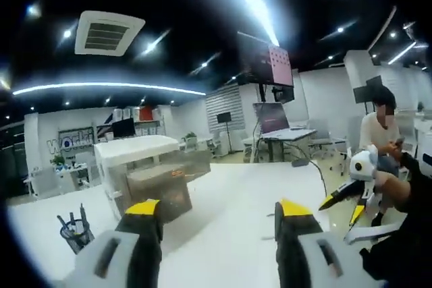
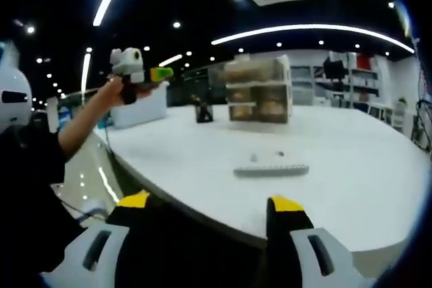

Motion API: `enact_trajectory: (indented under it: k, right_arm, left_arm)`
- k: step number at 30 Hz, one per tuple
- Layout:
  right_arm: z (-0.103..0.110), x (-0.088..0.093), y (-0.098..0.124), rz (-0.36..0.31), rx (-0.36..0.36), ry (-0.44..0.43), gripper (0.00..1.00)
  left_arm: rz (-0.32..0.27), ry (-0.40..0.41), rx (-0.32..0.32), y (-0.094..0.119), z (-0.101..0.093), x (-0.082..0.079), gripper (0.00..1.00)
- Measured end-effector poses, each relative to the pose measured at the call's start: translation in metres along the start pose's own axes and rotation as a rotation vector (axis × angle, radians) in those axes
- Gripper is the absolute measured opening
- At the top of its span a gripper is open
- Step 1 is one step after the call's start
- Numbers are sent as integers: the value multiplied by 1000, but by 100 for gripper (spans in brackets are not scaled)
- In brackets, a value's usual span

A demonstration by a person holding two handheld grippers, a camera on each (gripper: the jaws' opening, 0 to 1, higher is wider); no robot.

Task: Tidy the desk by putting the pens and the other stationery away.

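A: Which tool is nearer the stationery?

B: I'd say the right tool (image 2: 210, 208). Its jaws stand apart, holding nothing, and the pale ruler-like strip (image 2: 271, 168) lies on the tabletop (image 2: 351, 160) just ahead of them, long axis crosswise to the jaws.

A: And the left?

B: The left tool (image 1: 219, 212) is also spread and empty. The mesh pen cup (image 1: 74, 233) sits low to its left, the drawer box (image 1: 152, 173) ahead. In the right gripper view it's held up over the tabletop's edge, well apart from the strip.
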State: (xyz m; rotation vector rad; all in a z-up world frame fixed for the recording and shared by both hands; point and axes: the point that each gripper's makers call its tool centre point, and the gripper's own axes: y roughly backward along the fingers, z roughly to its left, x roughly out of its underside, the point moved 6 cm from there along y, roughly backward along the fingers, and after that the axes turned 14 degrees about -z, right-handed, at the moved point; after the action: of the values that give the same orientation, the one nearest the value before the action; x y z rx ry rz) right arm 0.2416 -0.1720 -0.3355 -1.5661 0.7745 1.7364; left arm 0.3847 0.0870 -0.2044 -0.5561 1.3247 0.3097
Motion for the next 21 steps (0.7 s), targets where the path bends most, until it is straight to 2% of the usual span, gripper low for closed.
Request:
enact_trajectory:
  k: [2, 6, 11, 21]
  right_arm:
    - [1, 0, 0, -2, -2, -1, 65]
    - [1, 3, 0, 4, -2, 1, 65]
    - [-1, 4, 1, 4, 1, -2, 65]
    - [-2, 3, 1, 3, 4, 4, 65]
  left_arm:
    - [-11, 4, -12, 13, -8, 6, 67]
    - [-12, -3, -38, 38, -12, 21, 67]
    - [-13, 6, -99, 76, -17, 39, 67]
    - [-17, 32, -228, 136, -30, 59, 67]
